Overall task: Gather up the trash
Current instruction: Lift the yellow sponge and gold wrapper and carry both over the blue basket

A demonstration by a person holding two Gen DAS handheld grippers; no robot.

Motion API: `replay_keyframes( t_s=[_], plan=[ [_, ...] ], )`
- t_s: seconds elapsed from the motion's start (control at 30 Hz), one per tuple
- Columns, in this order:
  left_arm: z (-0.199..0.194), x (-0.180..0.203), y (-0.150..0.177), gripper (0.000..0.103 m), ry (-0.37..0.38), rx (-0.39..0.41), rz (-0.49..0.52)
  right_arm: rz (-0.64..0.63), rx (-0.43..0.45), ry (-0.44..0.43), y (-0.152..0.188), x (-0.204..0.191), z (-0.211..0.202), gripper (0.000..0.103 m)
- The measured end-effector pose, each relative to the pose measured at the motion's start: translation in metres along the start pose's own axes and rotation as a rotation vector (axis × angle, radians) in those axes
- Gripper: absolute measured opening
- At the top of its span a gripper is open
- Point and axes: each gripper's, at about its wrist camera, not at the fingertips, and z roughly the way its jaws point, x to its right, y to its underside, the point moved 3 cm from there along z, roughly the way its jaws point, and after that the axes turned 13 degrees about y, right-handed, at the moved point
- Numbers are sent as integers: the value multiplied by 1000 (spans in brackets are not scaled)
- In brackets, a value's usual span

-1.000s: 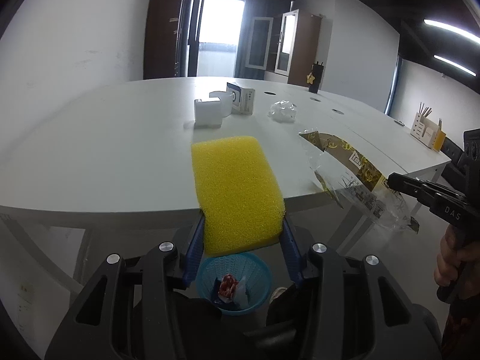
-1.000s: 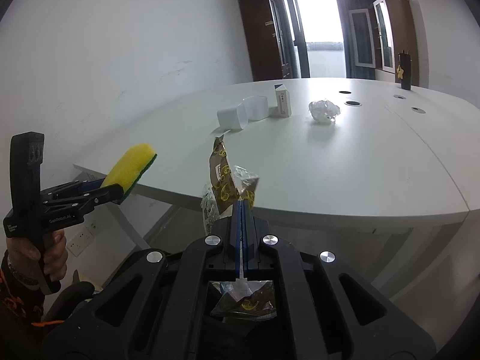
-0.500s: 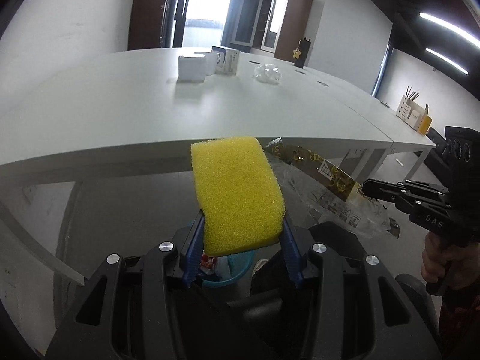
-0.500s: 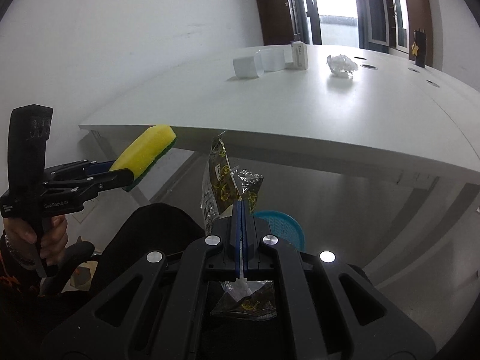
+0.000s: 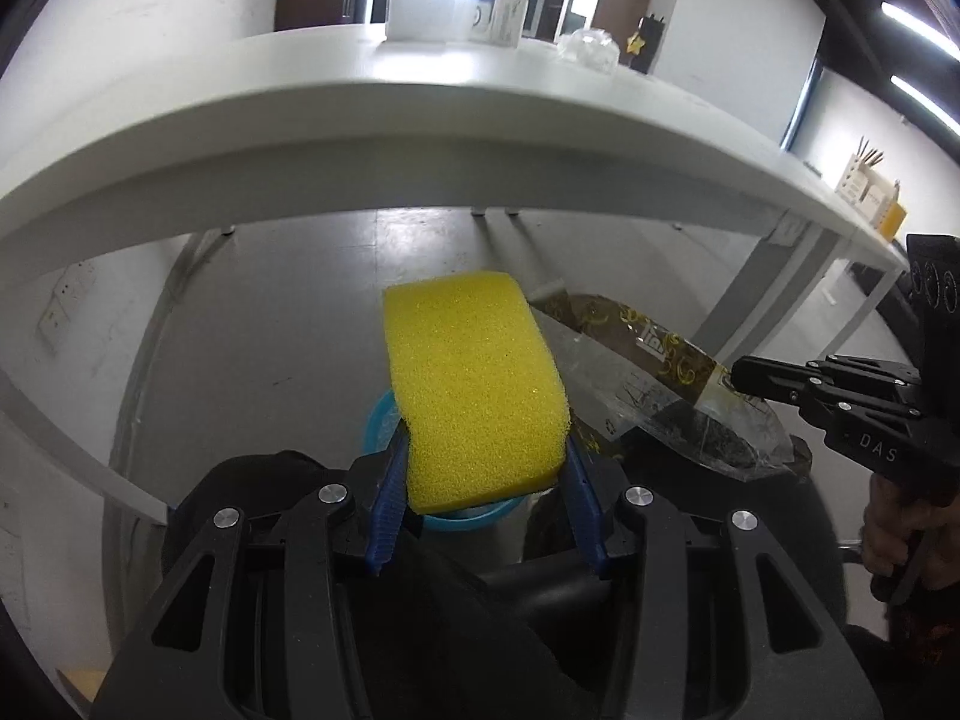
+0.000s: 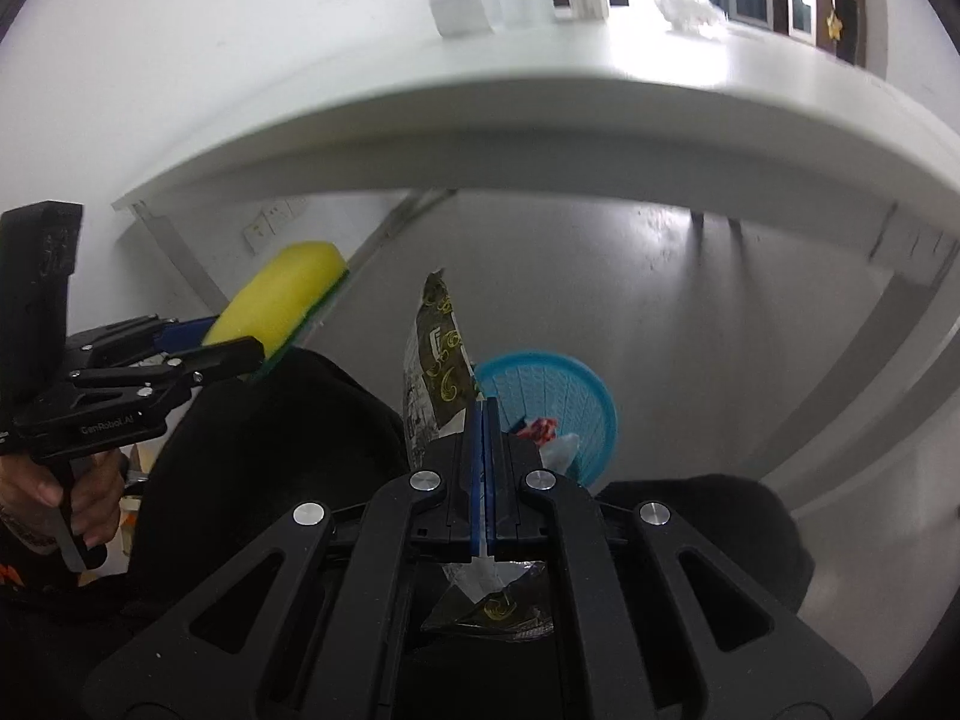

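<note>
My left gripper (image 5: 480, 456) is shut on a yellow sponge (image 5: 474, 396), held below the table edge above a blue waste basket (image 5: 379, 420). The sponge also shows in the right wrist view (image 6: 279, 300). My right gripper (image 6: 483, 420) is shut on a brown and clear snack wrapper (image 6: 435, 372), just left of the blue basket (image 6: 576, 384), which holds red and white trash. In the left wrist view the wrapper (image 5: 648, 384) hangs from the right gripper (image 5: 744, 375) beside the sponge.
A white table (image 5: 420, 114) curves overhead, with white boxes (image 5: 420, 15) and crumpled clear plastic (image 5: 588, 51) on top. Table legs (image 5: 756, 294) stand to the right. My dark-clothed knees (image 6: 270, 420) are close below both grippers. The floor is grey.
Both grippers have dropped from above the table to below its edge, toward the blue basket. The sponge and wrapper stay gripped.
</note>
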Motion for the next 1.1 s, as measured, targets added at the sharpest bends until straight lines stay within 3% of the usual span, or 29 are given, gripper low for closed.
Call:
replay_keyframes(
  t_s=[0.3,0.53,0.87,1.1],
  plan=[
    [58,-17,8,45,-5,-105,-37,34,-100,17,9,8,55,0],
    [88,-10,-1,45,-31,-132,11,26,-154,55,7,5,94,0],
    [131,-53,-5,45,-9,-201,-187,62,-257,50,4,12,145,0],
    [159,-66,-6,45,-10,-178,-241,116,-325,49,2,16,198,0]
  ],
)
